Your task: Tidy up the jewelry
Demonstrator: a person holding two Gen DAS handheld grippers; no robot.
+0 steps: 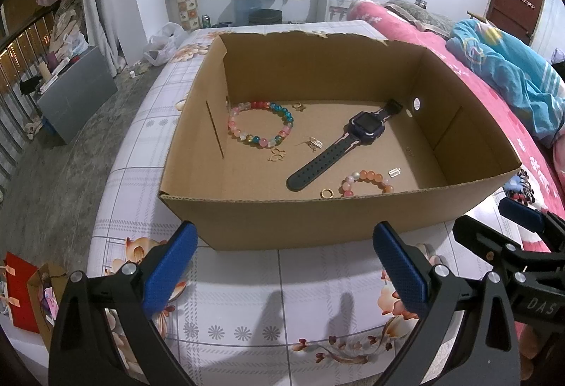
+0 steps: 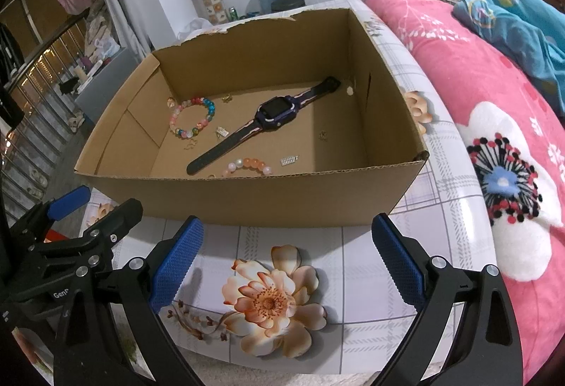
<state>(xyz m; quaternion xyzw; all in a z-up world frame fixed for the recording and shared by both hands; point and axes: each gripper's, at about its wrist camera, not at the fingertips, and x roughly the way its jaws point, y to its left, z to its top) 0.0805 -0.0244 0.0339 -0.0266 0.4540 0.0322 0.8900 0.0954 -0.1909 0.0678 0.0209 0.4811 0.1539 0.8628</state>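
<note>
Both jaws stand wide apart and hold nothing: the left gripper [image 1: 282,266] and right gripper [image 2: 286,259] hang just short of the near wall of the box [image 2: 247,199], which sits on a flowered bed [image 2: 353,280]. All the jewelry lies loose on the box floor. Biggest is the watch [image 1: 339,148], stretched diagonally across the middle. Left of it lies the multicolour bracelet [image 1: 261,125]. The pink bracelet [image 1: 367,181] is half hidden behind the near wall. Smaller still are a gold ring [image 1: 327,192], a butterfly charm [image 1: 277,155], a silver clip [image 1: 394,172] and other bits too small to name. I judge the high wall the main risk: reaching over it could tip or shove the light box, and wide pads could easily miss the ring.
</note>
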